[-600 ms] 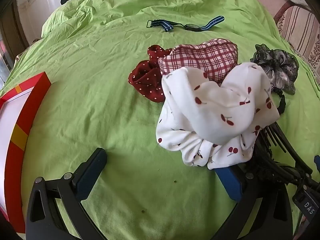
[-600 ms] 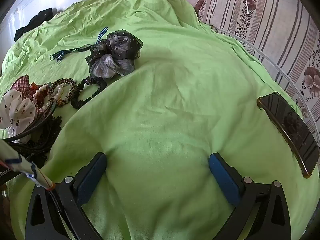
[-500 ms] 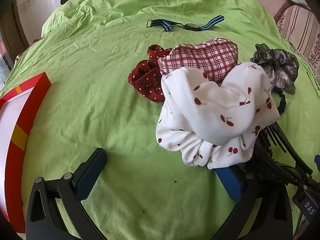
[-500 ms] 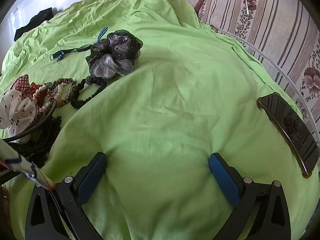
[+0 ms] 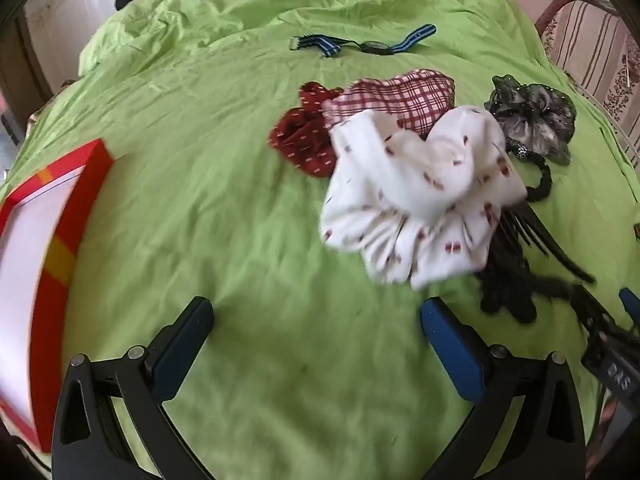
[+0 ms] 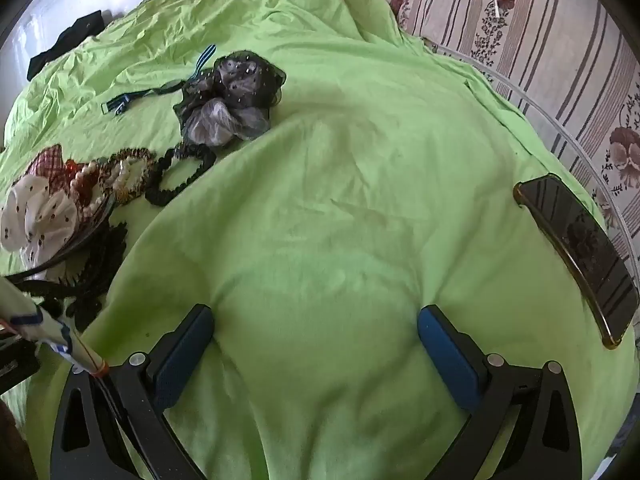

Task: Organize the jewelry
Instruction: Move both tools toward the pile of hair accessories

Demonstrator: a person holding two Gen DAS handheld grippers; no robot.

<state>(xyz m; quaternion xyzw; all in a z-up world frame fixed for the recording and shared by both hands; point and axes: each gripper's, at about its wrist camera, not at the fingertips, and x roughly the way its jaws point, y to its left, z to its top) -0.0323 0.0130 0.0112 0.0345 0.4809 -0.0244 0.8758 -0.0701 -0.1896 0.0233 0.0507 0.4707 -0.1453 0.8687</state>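
left tongs (image 5: 316, 320) spread wide, gripping nothing, above green bed sheet (image 5: 200, 184). white cherry-print scrunchie (image 5: 416, 200) just ahead, overlapping plaid scrunchie (image 5: 404, 96) and red dotted scrunchie (image 5: 304, 140); black headbands (image 5: 528, 248) to its right. red box (image 5: 60, 248) at left. right tongs (image 6: 316, 324) likewise released over bare sheet; dark sheer scrunchie (image 6: 232, 96), bead bracelets (image 6: 124, 176), phone (image 6: 580, 252) in view.

text: "DAS" | on: black device (image 5: 618, 376) | left wrist view
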